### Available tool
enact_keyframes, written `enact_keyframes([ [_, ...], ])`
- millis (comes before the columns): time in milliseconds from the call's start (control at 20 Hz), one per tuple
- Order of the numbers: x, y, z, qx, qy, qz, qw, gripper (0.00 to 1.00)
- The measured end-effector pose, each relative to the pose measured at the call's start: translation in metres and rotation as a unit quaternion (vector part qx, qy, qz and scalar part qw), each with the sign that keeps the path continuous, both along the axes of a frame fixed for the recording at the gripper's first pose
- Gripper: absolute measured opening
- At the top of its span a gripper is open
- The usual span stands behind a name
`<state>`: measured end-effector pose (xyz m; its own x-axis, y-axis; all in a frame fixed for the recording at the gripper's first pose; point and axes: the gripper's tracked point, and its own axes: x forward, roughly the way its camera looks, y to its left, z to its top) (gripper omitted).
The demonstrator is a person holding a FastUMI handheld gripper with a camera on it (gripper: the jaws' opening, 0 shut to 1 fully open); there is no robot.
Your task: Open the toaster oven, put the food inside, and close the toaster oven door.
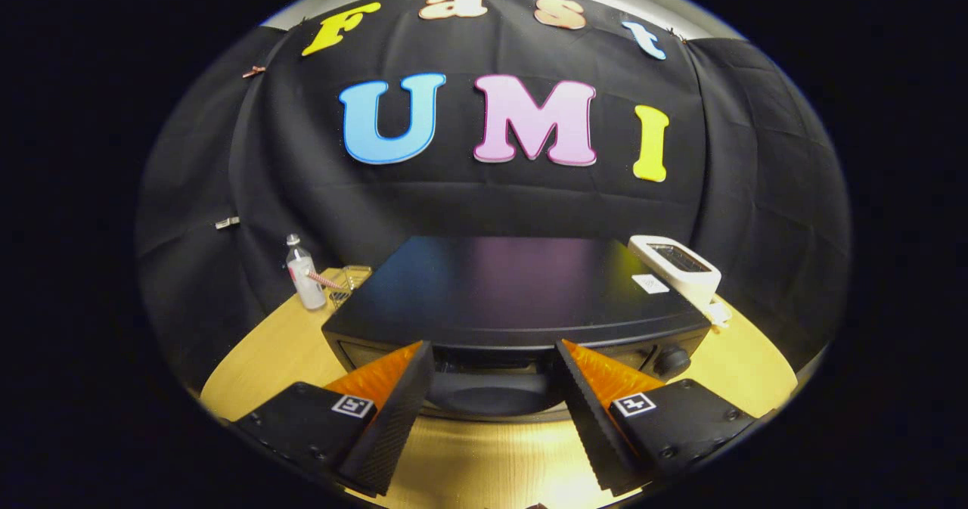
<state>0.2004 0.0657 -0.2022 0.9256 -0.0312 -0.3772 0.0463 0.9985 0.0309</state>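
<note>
Toaster oven [514,297] sits dead ahead on the worktop [484,456], its wide front running crosswise just past the tool [495,373], whose fingers are spread with nothing between them, the door's top edge straddled, so I'd guess opening comes next.

Black toaster oven [514,290], pale wood table [484,463].

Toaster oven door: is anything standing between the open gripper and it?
Nothing visible does. The gripper is open, its fingers spread just in front of the toaster oven, with only bare table below. The bottle and white appliance stand off to the sides.
</note>
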Motion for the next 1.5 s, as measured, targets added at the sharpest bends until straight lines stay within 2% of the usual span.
enact_keyframes([
  [300,-0.011,0.002,-0.002,-0.001,0.010,0.004,1.000,0.98],
  [1000,-0.083,0.006,-0.032,0.007,0.019,0.016,1.000,0.98],
  [1250,-0.112,0.007,-0.054,0.020,0.038,0.024,0.999,0.98],
  [1500,-0.139,0.008,-0.091,0.020,0.089,0.034,0.995,0.97],
])
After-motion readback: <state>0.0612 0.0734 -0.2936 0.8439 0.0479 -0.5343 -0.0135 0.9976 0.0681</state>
